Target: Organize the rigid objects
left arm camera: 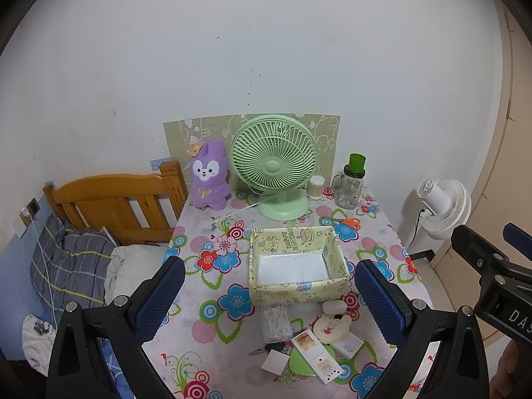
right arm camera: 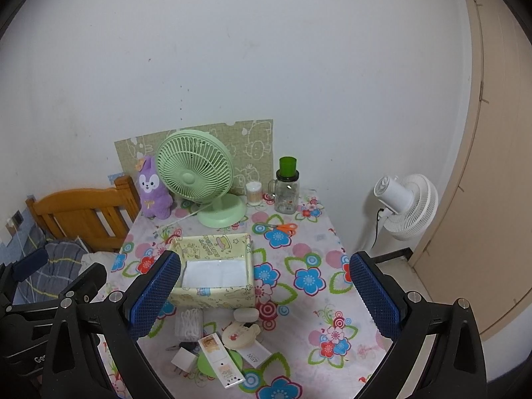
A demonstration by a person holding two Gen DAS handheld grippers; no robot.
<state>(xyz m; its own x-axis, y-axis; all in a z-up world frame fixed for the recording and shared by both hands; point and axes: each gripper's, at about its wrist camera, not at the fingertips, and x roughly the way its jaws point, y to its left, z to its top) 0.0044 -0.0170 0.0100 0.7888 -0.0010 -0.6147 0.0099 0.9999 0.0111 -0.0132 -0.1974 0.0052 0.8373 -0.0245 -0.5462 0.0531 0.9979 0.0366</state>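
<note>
An empty yellow cartoon-print box (left arm camera: 296, 264) (right arm camera: 214, 272) stands mid-table on the flowered cloth. In front of it lies a cluster of small items: a clear case of cotton swabs (left arm camera: 276, 323) (right arm camera: 189, 325), a white oval case (left arm camera: 333, 307) (right arm camera: 246, 315), a cream bear-shaped compact (left arm camera: 332, 327) (right arm camera: 240, 332), a long white card box (left arm camera: 316, 354) (right arm camera: 219, 357), a 45W charger (left arm camera: 347, 345) (right arm camera: 254, 354), a white plug cube (left arm camera: 274, 362) (right arm camera: 184, 359), a green disc (left arm camera: 304, 364) and keys (left arm camera: 266, 349). My left gripper (left arm camera: 271, 299) and right gripper (right arm camera: 264, 296) hover open above the near edge, holding nothing.
At the back stand a green desk fan (left arm camera: 274, 163) (right arm camera: 196, 173), a purple plush rabbit (left arm camera: 209, 176), a swab jar (left arm camera: 315, 187) and a glass mug-jar (left arm camera: 349, 183). Orange scissors (left arm camera: 347, 221) lie behind the box. A wooden bed (left arm camera: 109, 202) flanks the left; a white fan (right arm camera: 409, 206) stands right.
</note>
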